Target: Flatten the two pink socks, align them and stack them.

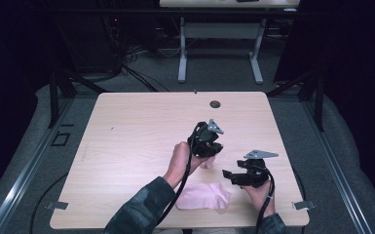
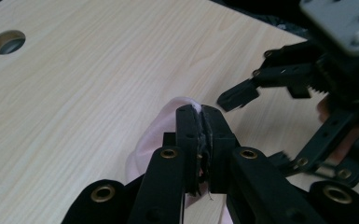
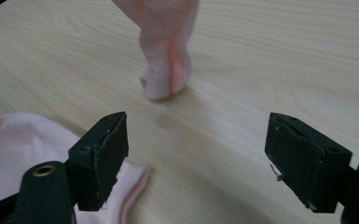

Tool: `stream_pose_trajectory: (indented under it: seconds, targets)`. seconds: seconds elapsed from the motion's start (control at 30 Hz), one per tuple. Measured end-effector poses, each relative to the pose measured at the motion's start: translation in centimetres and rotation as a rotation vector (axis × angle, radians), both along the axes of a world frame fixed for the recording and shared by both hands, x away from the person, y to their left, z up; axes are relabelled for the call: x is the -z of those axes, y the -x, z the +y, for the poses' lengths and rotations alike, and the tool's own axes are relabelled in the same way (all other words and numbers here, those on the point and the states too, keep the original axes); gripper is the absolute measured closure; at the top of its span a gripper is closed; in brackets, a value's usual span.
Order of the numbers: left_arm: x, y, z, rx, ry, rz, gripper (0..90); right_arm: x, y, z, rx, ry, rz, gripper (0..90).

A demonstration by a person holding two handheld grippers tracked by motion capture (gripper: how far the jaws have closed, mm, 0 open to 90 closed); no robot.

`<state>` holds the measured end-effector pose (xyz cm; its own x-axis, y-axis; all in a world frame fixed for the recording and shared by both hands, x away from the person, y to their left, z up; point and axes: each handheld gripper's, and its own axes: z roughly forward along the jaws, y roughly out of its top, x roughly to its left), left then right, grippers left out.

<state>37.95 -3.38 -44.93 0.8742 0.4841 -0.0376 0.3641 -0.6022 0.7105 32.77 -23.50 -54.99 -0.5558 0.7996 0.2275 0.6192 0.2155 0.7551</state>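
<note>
The left gripper (image 2: pixel 200 109) pinches one pink sock (image 3: pixel 165 56) so it dangles just ahead of the empty, wide-set right gripper (image 3: pixel 196 154), ready for a second grip, while the other sock (image 1: pixel 202 196) lies flat beside that gripper.

A pale pink cloth (image 2: pixel 165 122) is pinched in the black left gripper (image 2: pixel 202 114), and a second piece of the same pale pink (image 1: pixel 203 196) is seen on the table (image 1: pixel 136 131), whose top is patterned in a light beige wood grain with fine darker streaks. The right gripper (image 3: pixel 196 140) is likewise black, brass-coloured rivets being set in the arms of both, and each gripper is topped by a grey plate. The sleeve (image 1: pixel 141 209) is printed in a dark green and grey camouflage pattern, while the floor (image 1: pixel 24 146) beyond the table is grey.
</note>
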Motion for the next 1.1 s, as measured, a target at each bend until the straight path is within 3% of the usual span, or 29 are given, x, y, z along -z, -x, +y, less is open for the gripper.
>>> stream_pose_trajectory:
  seconds: [0.17,0.23,0.33,0.47,0.53,0.6,0.7,0.8,0.93,1.0,1.1]
  targets:
    - [-0.7,0.2,0.2,0.005,0.046,0.008,86.8,0.0,-1.6,1.8,-0.005,0.039,-0.026,28.0]
    - [-0.9,0.4,0.4,0.009,0.059,0.005,86.8,0.2,-2.5,1.7,0.003,0.018,-0.012,31.4]
    - [-1.0,0.5,0.6,0.009,0.083,0.012,86.8,0.5,-3.5,1.4,0.014,-0.029,0.001,45.7]
    - [-1.0,0.7,1.0,0.006,0.106,0.012,86.8,0.9,-4.0,1.3,0.022,-0.024,0.015,76.4]
    - [-1.0,0.7,1.4,0.006,0.108,0.009,86.8,0.7,-3.9,1.4,0.029,-0.016,-0.001,86.0]
    - [-0.8,0.7,1.8,0.0,0.126,0.016,86.8,0.3,-3.9,1.3,0.023,0.0,-0.013,89.9]
    - [-0.5,0.5,2.4,-0.008,0.146,0.04,86.7,-0.3,-3.8,1.3,0.022,0.014,-0.038,88.4]
    - [-0.4,0.4,2.7,-0.013,0.148,0.04,86.8,-0.6,-3.7,1.5,-0.016,0.034,-0.022,71.9]
    - [-0.4,0.5,2.6,0.011,0.144,0.041,86.8,-0.2,-3.6,1.8,-0.065,0.017,-0.02,59.2]
    - [-0.4,0.6,2.4,0.022,0.141,0.04,86.7,-0.1,-3.9,2.1,-0.086,0.033,-0.022,60.9]
    - [-0.5,0.8,2.4,0.033,0.147,0.04,86.7,0.0,-4.6,2.2,-0.086,0.032,-0.022,72.2]
